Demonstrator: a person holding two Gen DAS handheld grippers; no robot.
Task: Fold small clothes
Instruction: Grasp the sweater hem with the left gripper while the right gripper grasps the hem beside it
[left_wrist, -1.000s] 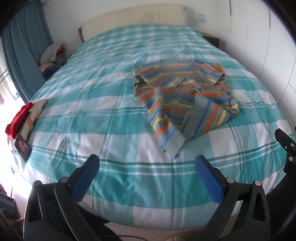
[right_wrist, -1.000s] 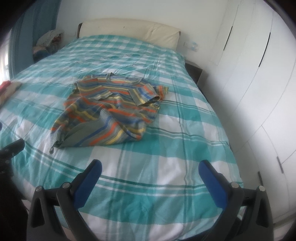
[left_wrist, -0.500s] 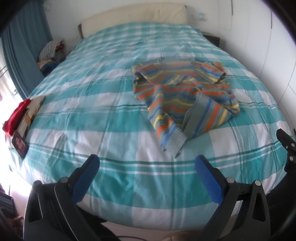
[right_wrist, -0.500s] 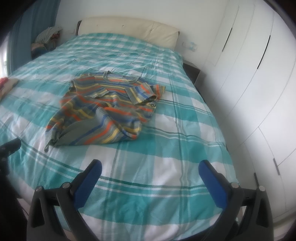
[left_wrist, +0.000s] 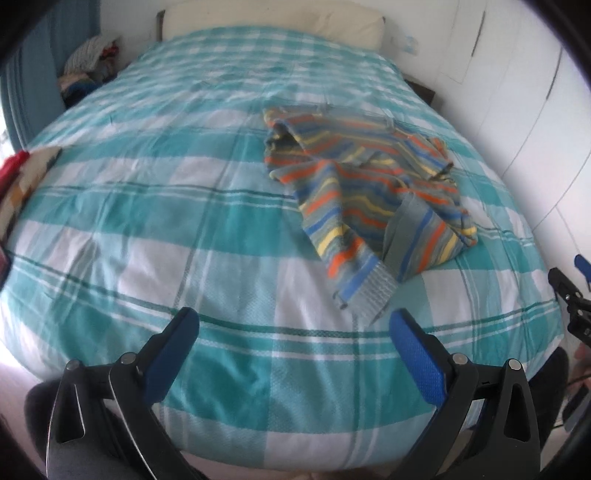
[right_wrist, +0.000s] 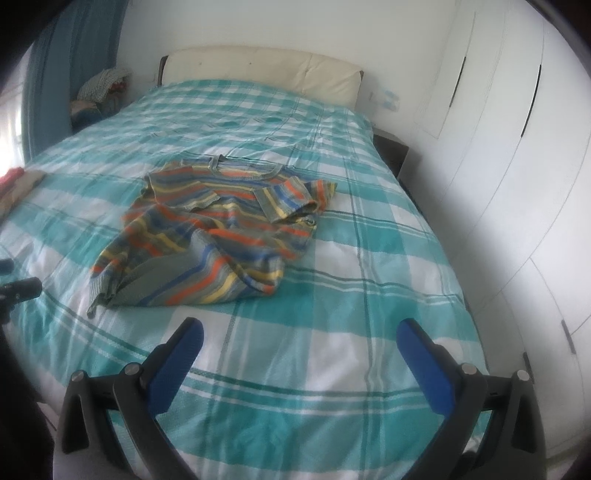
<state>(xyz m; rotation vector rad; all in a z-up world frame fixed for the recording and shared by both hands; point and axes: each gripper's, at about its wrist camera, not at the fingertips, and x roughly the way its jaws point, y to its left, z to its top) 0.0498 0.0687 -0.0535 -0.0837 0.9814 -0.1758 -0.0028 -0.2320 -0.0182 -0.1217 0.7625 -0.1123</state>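
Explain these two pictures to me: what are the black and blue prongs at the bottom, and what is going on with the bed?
No robot here: a person holds a two-finger gripper in each hand, each carrying a wide-angle camera looking along its fingers. One picture comes from the left gripper, the other from the right gripper. Both are open and hold nothing. On the bed, with its teal checked cover, lies a crumpled striped sweater, waiting to be folded. White wardrobe doors stand to the right.

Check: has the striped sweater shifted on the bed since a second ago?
No. The sweater sits on the same checks of the bedspread as before; only the cameras moved. Both grippers hang open, clear of it.
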